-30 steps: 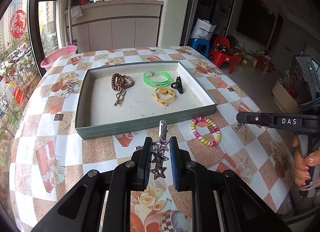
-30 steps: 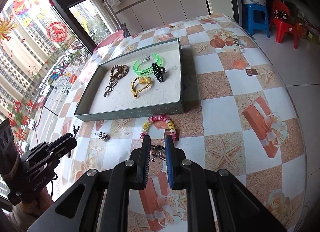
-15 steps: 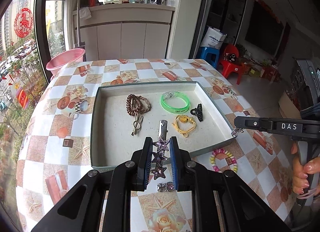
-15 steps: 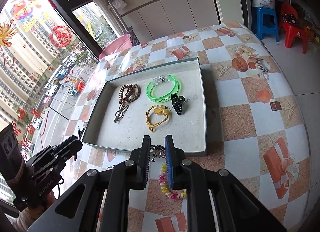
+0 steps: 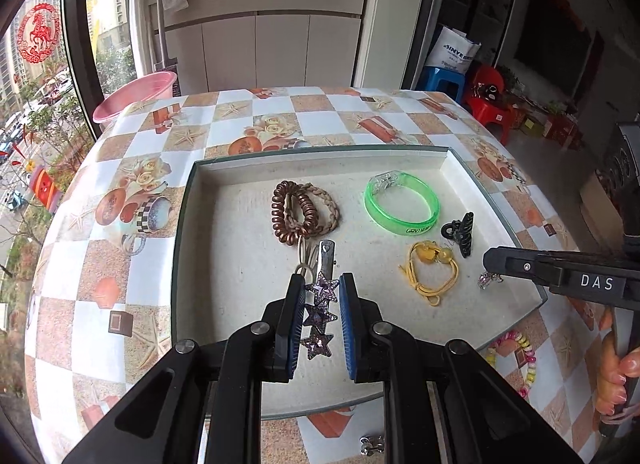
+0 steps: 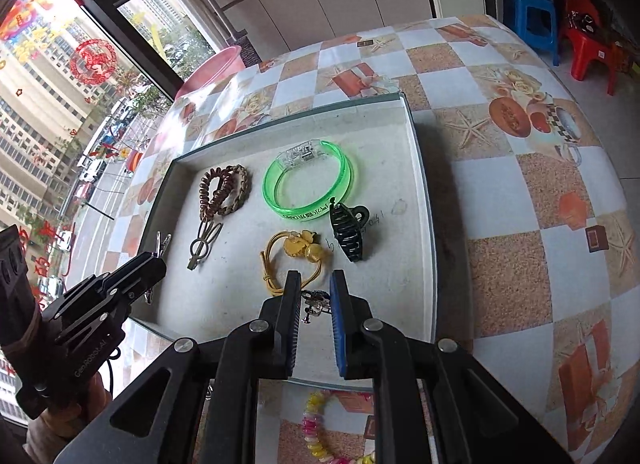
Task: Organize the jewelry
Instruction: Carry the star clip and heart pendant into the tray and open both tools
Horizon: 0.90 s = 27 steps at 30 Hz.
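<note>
left gripper (image 5: 319,306) clamps purple star-studded metal hair clip (image 5: 320,316), right gripper (image 6: 313,314) pinches small silver charm (image 6: 316,302), both lower centre over grey shallow tray (image 5: 180,248); risk: early release snags yellow cord bracelet (image 6: 294,254)

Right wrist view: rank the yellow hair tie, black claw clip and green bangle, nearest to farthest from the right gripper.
From the right gripper:
1. Yellow hair tie, just ahead, slightly left.
2. Black claw clip, ahead, slightly right.
3. Green bangle, farthest, toward the tray's back wall.
</note>
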Tool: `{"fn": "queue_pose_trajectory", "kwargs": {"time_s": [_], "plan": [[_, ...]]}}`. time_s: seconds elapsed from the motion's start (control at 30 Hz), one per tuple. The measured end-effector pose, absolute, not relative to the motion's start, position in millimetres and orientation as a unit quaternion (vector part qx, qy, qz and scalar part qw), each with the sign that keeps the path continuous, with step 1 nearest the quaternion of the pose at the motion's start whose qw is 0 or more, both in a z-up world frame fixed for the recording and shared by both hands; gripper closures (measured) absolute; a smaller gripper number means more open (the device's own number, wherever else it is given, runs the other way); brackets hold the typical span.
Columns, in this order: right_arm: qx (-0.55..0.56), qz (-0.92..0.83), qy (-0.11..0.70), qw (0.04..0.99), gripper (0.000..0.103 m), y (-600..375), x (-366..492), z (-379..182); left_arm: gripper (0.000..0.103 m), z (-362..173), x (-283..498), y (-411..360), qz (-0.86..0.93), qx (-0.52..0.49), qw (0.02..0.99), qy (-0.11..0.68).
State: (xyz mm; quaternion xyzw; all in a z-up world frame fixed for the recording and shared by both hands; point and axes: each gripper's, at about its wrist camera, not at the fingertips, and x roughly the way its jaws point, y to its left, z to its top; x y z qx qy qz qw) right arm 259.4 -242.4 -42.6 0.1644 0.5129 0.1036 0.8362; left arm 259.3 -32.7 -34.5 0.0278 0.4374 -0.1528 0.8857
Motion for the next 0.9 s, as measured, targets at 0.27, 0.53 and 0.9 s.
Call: {"fn": "queue_pose_trajectory", "kwargs": {"time_s": [0.27,0.53,0.9], "plan": [[0.161,0.078,0.508,0.842,0.088,-246,278,-55,0.073,-52,279,-42,-0.134,0.050,0.884,0.445],[0.165,0.074,0.507,0.843,0.087,-247,282,-61,0.073,-64,282,-46,-0.117,0.065,0.882,0.451],[0.172,0.084,0.512,0.838,0.069,-244,280,-61,0.072,-62,280,-50,-0.102,0.071,0.883,0.452]]}}
